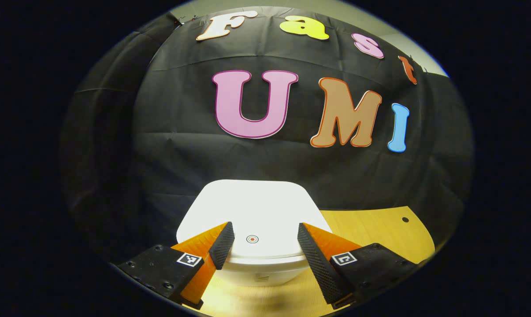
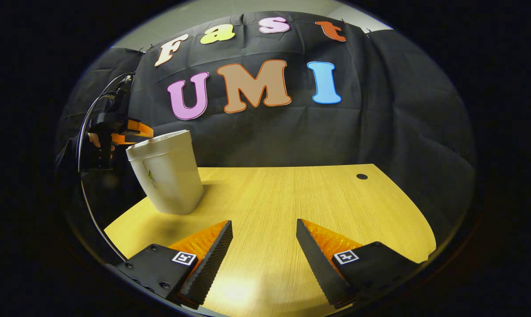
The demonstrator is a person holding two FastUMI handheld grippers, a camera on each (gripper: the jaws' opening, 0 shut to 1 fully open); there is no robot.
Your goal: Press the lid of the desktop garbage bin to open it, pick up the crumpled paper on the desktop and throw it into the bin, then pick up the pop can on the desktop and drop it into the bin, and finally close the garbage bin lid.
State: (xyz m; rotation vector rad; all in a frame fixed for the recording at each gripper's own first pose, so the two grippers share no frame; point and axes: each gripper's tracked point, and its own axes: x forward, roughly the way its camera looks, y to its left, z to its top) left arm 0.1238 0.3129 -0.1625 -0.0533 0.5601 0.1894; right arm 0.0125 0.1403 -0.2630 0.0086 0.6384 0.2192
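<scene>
Standing upright, lid shut, the bin [image 2: 166, 171] sits under the parted left tongs [image 1: 261, 240], seemingly untouched; right tongs [image 2: 264, 246] gape.

**Left gripper poised above the closed bin lid**

The left gripper [image 1: 265, 231] sits just above the garbage bin [image 1: 258, 268], its two fingers spread wide apart with nothing between them. The bin's white lid [image 1: 256, 207] lies flat and shut, filling the space ahead of the fingertips. A small round mark [image 1: 252, 239] on the lid's near edge shows in the gap between the fingers. The bin stands on a wooden desktop [image 1: 380, 229], which has a small dark hole [image 1: 405, 219] toward its far right.
</scene>
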